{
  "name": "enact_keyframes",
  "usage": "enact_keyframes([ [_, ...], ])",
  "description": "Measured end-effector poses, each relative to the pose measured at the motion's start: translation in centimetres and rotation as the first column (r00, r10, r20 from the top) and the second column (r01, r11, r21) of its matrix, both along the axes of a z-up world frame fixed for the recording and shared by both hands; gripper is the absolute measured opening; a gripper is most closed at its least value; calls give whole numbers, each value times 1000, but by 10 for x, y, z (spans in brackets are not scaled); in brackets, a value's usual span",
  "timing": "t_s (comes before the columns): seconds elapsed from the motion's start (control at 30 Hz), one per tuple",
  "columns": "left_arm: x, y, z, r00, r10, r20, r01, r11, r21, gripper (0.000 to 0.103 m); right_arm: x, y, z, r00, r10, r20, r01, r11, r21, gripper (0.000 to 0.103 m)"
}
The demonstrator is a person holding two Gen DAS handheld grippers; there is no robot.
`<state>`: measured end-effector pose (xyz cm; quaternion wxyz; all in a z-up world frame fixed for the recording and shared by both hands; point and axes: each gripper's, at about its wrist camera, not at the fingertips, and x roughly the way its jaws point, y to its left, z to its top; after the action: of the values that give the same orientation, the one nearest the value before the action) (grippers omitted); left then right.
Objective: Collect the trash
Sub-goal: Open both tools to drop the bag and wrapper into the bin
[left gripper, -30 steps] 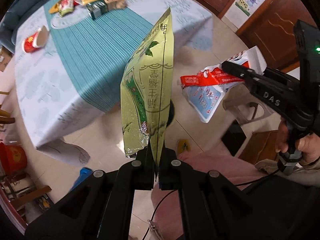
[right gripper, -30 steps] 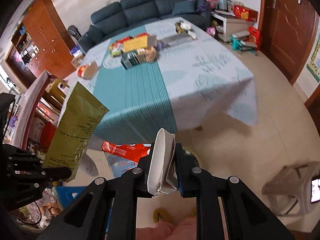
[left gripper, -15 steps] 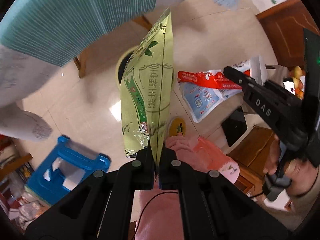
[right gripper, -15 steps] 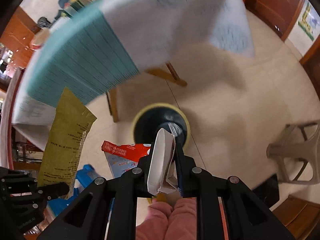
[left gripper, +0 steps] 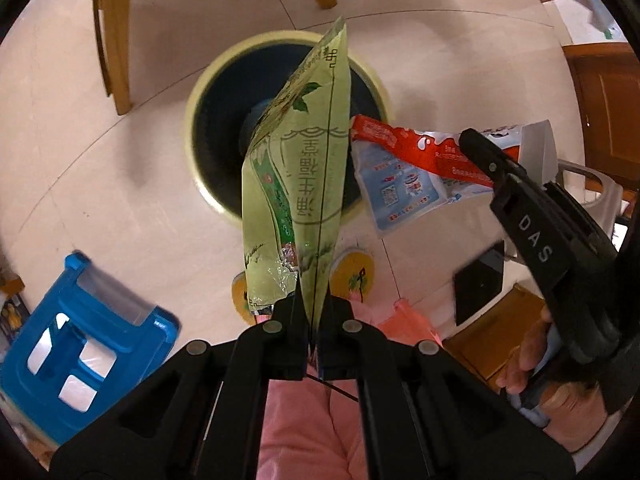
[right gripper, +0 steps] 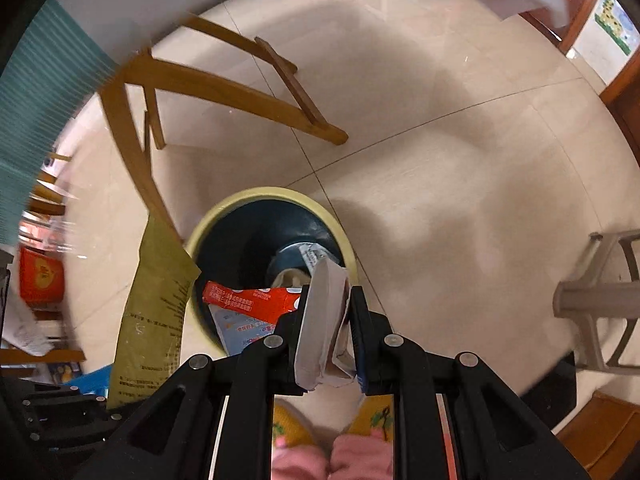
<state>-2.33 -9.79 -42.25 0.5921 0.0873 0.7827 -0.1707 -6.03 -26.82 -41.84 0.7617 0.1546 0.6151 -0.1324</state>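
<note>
My left gripper point(left gripper: 310, 308) is shut on the bottom edge of a flat green packet point(left gripper: 304, 168), which stands up over the mouth of a round bin point(left gripper: 200, 120) with a yellow rim and dark inside. My right gripper point(right gripper: 328, 312) is shut on a flattened red, white and blue carton point(right gripper: 320, 320); that carton point(left gripper: 404, 172) hangs at the bin's right edge in the left wrist view. The bin point(right gripper: 224, 216) lies straight below both grippers and holds some crumpled trash point(right gripper: 308, 256). From the right wrist, the green packet point(right gripper: 156, 312) shows its olive back at the left.
Wooden table legs point(right gripper: 224, 92) stand on the tiled floor beyond the bin. A blue plastic stool point(left gripper: 80, 344) sits at the lower left, a grey stool point(right gripper: 600, 300) at the right. The person's pink trousers point(left gripper: 304, 432) and yellow slippers point(left gripper: 354, 276) are just below the grippers.
Both grippers have dropped from table height toward the floor, still gripping the packet and carton. The tabletop has left view; the bin now fills the middle.
</note>
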Motion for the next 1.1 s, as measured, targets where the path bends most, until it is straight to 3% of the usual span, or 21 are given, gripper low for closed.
enact_keyframes([
  [0.13,10,0,-33,1000,16,5,-16,1000,8,0,10,0,-36,1000,16,-23,-16,1000,17,16],
  [0.27,15,3,-46,999,3,36,-4,1000,28,0,16,4,-54,999,31,-23,-29,998,55,21],
  [0.37,19,4,-49,999,5,46,-7,999,45,2,26,8,-67,999,36,-30,-34,996,79,43],
  [0.43,22,9,-51,999,14,52,-17,999,52,13,30,11,-68,999,40,-28,-37,996,84,57],
  [0.47,22,9,-49,998,18,52,-21,998,51,20,33,12,-69,999,43,-27,-40,995,90,60],
  [0.53,23,13,-45,998,23,63,-26,998,49,50,36,14,-70,998,49,-25,-47,995,92,62],
  [0.6,25,16,-39,996,24,88,-28,998,52,57,38,15,-69,998,51,-30,-48,995,90,62],
  [0.83,32,27,-26,992,49,115,-57,996,62,57,35,18,-58,998,46,-38,-43,996,84,62],
  [1.1,37,43,12,970,77,229,-93,994,61,57,32,30,-33,997,77,-31,-75,994,81,62],
])
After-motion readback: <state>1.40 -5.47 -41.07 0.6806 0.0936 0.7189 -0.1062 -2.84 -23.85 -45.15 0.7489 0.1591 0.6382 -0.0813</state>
